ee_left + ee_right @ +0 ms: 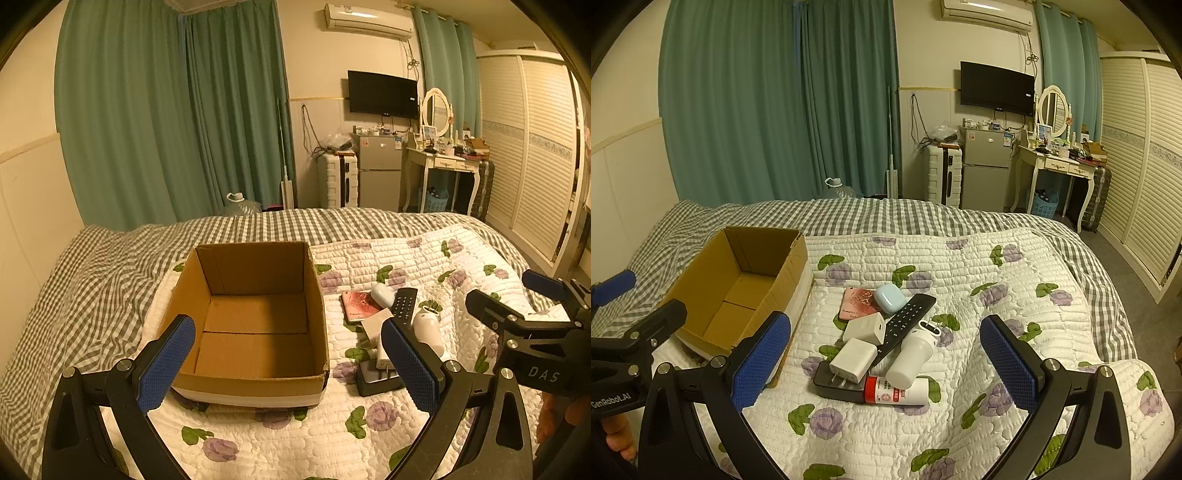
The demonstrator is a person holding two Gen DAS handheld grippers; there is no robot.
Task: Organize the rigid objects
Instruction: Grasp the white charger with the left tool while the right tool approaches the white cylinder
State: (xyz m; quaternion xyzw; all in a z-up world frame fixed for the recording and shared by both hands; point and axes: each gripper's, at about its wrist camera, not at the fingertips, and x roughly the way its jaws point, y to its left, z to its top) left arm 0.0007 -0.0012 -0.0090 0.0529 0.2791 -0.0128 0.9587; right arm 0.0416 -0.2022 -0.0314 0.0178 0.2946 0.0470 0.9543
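On bed quilt [1015, 280] we log empty cardboard box [738, 280] beside gadget pile [886, 339]; left claw [288, 369] & right claw [886, 365] both spread wide, gripping nothing.

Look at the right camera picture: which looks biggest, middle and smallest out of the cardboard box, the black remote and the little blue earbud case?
1. cardboard box, far the largest
2. black remote
3. blue earbud case, smallest

Left tongs [288, 365] gape wide above an open cardboard box [251, 317] on a floral quilt [314, 435]; a remote [404, 304] and chargers [376, 325] lie heaped just beside it.
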